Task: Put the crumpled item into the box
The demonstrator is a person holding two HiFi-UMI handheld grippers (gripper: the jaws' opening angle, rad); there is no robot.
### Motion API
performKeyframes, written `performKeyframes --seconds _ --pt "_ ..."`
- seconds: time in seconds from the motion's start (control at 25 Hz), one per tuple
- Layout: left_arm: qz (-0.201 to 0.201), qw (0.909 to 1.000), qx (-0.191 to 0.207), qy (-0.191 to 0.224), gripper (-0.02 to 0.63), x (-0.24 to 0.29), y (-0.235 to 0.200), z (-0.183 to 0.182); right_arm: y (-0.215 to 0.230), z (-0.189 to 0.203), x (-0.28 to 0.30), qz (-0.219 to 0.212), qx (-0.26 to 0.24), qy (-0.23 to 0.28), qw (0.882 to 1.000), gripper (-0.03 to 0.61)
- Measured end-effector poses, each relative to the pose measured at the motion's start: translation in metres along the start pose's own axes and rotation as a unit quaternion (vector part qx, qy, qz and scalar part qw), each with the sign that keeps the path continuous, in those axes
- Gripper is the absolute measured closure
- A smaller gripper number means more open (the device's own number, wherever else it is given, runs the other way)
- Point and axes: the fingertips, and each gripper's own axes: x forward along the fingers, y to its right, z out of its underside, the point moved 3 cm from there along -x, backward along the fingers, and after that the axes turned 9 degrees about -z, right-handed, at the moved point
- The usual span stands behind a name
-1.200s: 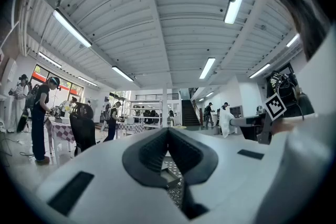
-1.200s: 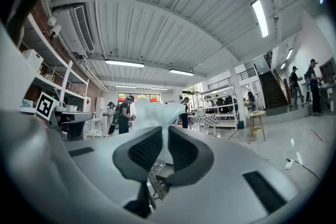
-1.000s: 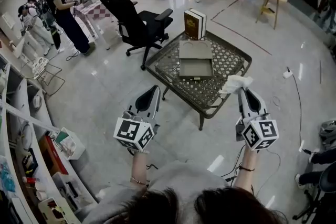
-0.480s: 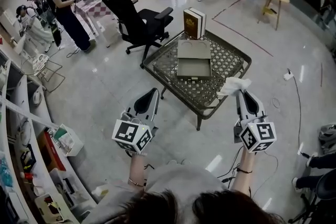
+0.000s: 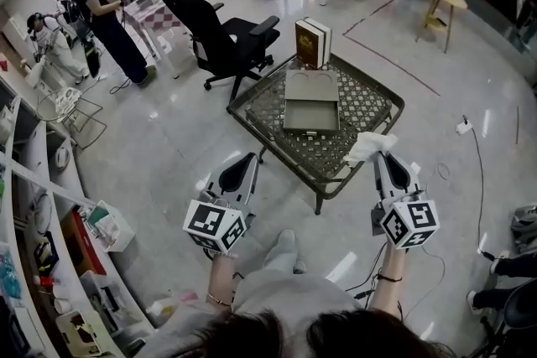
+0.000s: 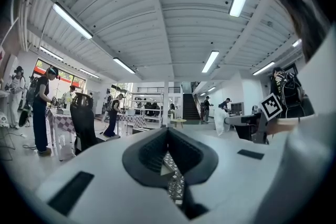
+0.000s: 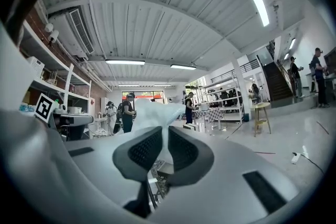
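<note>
The right gripper [image 5: 380,157] has its jaws drawn close on the crumpled white paper item [image 5: 370,146]. In the right gripper view the item [image 7: 155,113] stands pinched between the two dark ribbed pads [image 7: 145,148] and billows out above them. In the head view it hangs over the near right edge of the low dark metal mesh table [image 5: 371,168], well apart from the flat grey open cardboard box [image 5: 311,102] that lies at the middle of that table. Two brown and white upright books [image 5: 313,42] stand at the table's far edge, just behind the box, and a black office chair [image 5: 216,31] stands on the floor beyond the table's far left corner.

The left gripper [image 5: 248,158] is short of the table's near left side, over the floor. In its own view its jaws meet at their tips with nothing between them, and only table mesh shows through the gap behind the tips.

Compared with a second ago, the grip on the item is unchanged and it is over the same near right edge. Both grippers sit a little lower in the head view. The person's pale shoe [image 5: 283,247], not seen before, now shows on the floor between the two grippers, on the near side of the table.
</note>
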Motion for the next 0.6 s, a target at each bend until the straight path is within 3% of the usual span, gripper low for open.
performKeyframes --seconds 0.6 --pt "0.021 0.9997 -0.011 -0.006 0.597 0.079 -0.042 0.008 0.03 0.008 0.074 0.007 0.01 -0.015 1.0 0.525"
